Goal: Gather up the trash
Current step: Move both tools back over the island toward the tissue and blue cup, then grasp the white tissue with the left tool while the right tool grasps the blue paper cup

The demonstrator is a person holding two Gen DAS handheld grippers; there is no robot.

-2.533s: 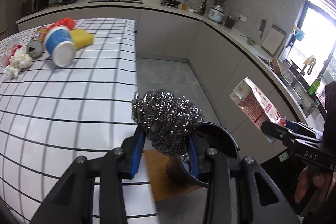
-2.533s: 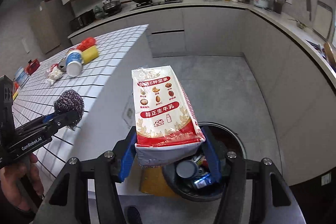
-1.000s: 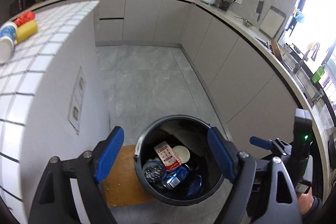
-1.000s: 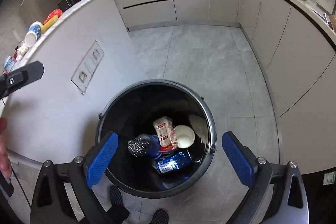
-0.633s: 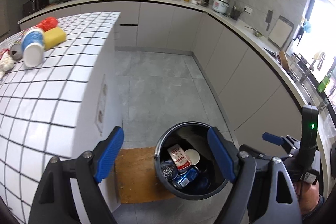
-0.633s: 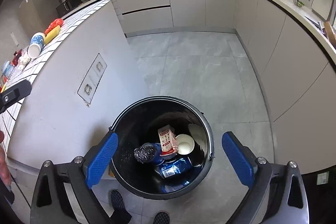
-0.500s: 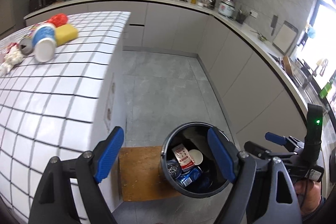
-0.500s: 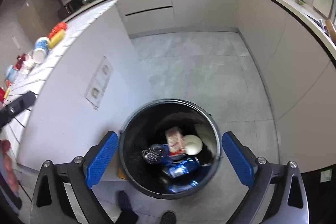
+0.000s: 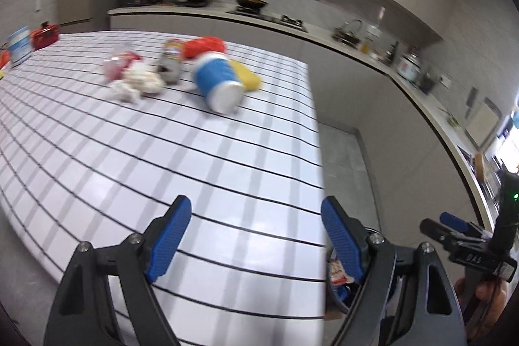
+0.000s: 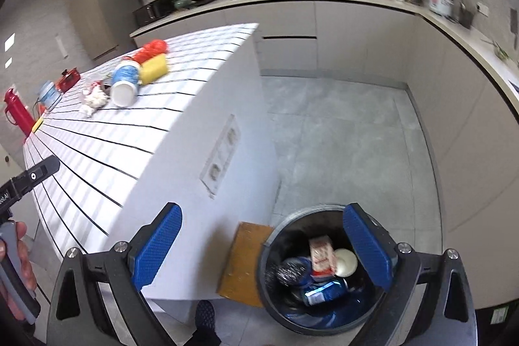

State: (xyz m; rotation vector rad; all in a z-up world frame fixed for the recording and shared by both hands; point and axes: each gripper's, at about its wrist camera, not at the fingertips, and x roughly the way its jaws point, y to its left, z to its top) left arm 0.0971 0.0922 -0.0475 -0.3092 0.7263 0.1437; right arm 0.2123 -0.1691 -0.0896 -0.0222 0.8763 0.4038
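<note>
Trash still waiting sits bunched at the far end of the checked bench (image 9: pixel 201 171): a blue and white cup (image 9: pixel 216 84) on its side, a yellow sponge (image 9: pixel 247 77) touching it behind, a red bundle (image 9: pixel 205 47), a can (image 9: pixel 170 64) and a white crumpled wad (image 9: pixel 140 82). Wide bare bench lies between that pile and the left claw (image 9: pixel 256 235), which hangs over the near corner with its jaws wide apart and nothing between them. The bench's right edge drops straight to grey floor (image 10: pixel 350 132), an open lane running back to the cabinets. The right claw (image 10: pixel 262 245) also stands spread and empty, above the floor beside the bench's end wall. Below it stands the round dark bin (image 10: pixel 275 307), just beside a wooden board (image 10: pixel 243 261), holding a milk carton (image 10: pixel 321 253), a steel scourer (image 10: pixel 287 273), a white lid (image 10: pixel 346 262) and a blue wrapper (image 10: pixel 324 291).
</note>
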